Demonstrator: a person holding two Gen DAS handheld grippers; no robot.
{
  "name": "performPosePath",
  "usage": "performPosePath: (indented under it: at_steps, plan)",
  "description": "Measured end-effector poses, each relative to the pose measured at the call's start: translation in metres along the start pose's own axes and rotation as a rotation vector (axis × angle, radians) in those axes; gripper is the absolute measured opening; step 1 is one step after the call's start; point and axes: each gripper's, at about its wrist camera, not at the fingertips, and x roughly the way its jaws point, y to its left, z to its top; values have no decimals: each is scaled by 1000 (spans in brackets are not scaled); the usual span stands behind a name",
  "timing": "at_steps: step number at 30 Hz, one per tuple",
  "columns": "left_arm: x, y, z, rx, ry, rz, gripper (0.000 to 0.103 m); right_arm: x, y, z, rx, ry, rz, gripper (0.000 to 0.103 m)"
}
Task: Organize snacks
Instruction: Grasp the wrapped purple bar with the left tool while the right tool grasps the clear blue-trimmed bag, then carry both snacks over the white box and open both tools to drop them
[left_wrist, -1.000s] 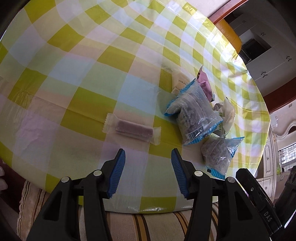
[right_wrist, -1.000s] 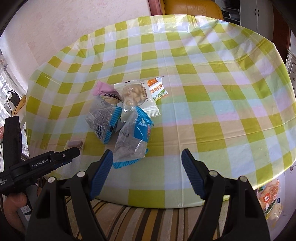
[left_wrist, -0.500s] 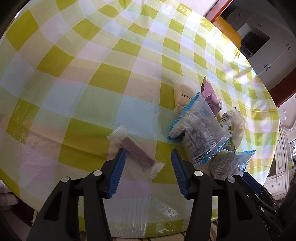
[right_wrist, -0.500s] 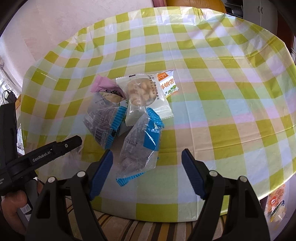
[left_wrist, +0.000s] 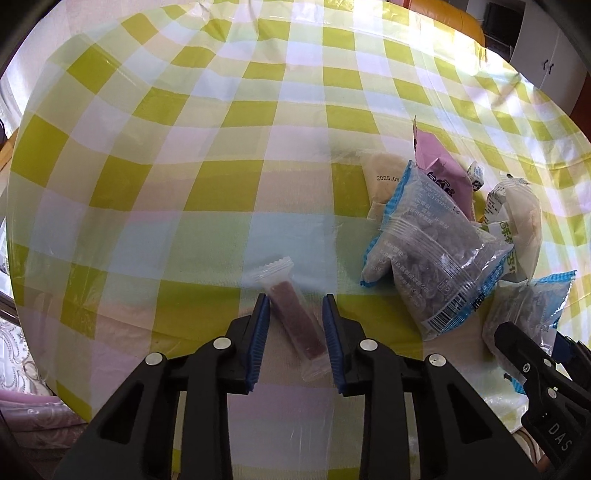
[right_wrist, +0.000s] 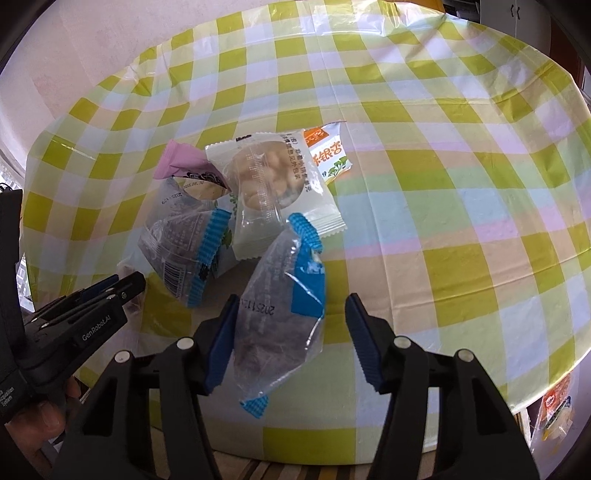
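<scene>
On the checked surface (left_wrist: 155, 192), 2 pickups are under way and nothing is seen sorted yet.

The left hand-held gripper (left_wrist: 293, 317) is set over a small clear-wrapped bar (left_wrist: 293, 314), which lies alone near the front edge, left of the pile. Its jaws are closing with the bar between them; the left pad appears to touch the wrapper near the tip, while a gap is seen at the right pad, so the bar is not yet judged to be gripped.

The right hand-held gripper (right_wrist: 291, 325) is placed over the near blue-edged bag (right_wrist: 280, 317), which lies at the front of the pile. Its jaws are also closing with the bag between them; the left pad is at the bag's side, the right pad is apart from it, so no grip is made yet.

Left in the pile, overlapping one another, are a 2nd blue-edged bag (right_wrist: 181, 240), a white packet (right_wrist: 266, 192), a pink packet (right_wrist: 181, 162) and an orange-printed packet (right_wrist: 328, 151). No box or tray for the snacks is seen. The task is judged to be at an early stage: both grasps have to be completed, and at least 4 packets are untouched.
</scene>
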Motion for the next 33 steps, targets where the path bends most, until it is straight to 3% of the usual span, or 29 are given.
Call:
performPosePath:
  at_steps: [2, 4, 7, 15, 33]
  plan:
    - [0, -1, 0, 8, -5, 2, 27, 5, -2, -1, 7, 16, 11, 44]
    - [-1, 1, -1, 4, -10, -4, 15, 3, -3, -2, 16, 9, 15, 43]
    - [-2, 5, -2, -18, -13, -24, 13, 2, -4, -3, 18, 4, 19, 41]
    - [-13, 19, -8, -102, -28, -103, 12, -9, -6, -8, 18, -11, 13, 41]
    - [-54, 0, -35, -71, -63, -136, 12, -48, -23, -31, 37, -26, 40, 41]
